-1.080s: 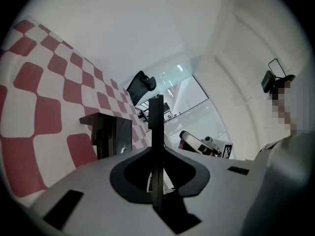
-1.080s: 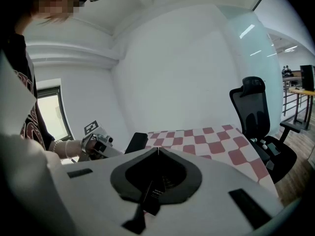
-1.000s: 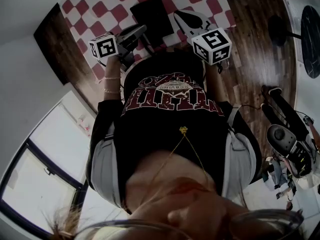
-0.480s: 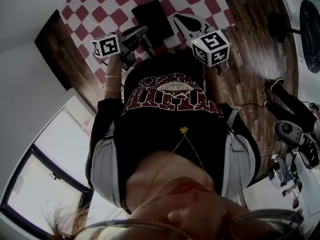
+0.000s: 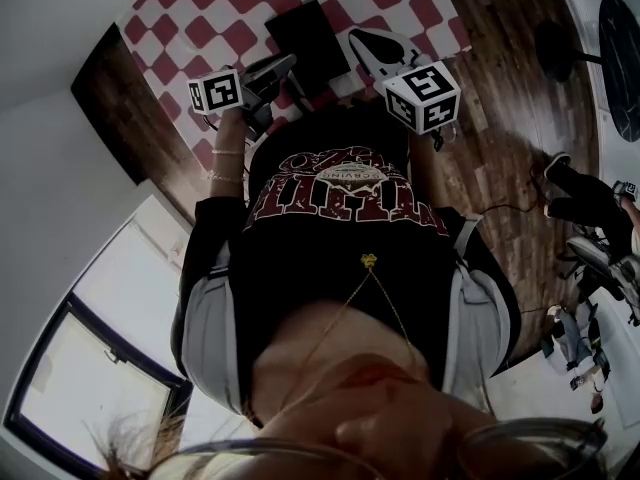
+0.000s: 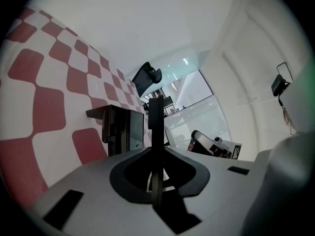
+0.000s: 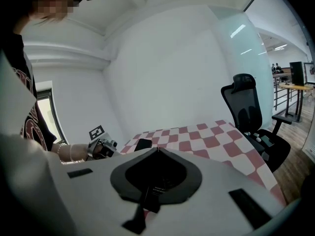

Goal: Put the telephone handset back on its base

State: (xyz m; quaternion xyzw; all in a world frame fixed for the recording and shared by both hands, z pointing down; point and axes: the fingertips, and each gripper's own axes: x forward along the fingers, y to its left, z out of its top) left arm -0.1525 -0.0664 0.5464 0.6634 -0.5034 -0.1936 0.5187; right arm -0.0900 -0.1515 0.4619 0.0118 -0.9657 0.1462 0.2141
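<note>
Telephone base (image 5: 305,30) black and boxy; it stands on red-checked tablecloth (image 5: 215,13).

In the head view the tabletop (image 5: 190,13) fills the upper left and centre of the frame, with the telephone base (image 5: 305,30) on it at top centre. The left gripper (image 5: 272,70) sits just below and left of the base, the right gripper (image 5: 378,46) just to its right, and the person's torso (image 5: 340,248) fills the middle below both. The floor (image 5: 510,88) runs down the right side, a window (image 5: 90,388) lies at lower left, and in the right gripper view an office chair (image 7: 248,109) stands at the right, behind the tabletop.
</note>
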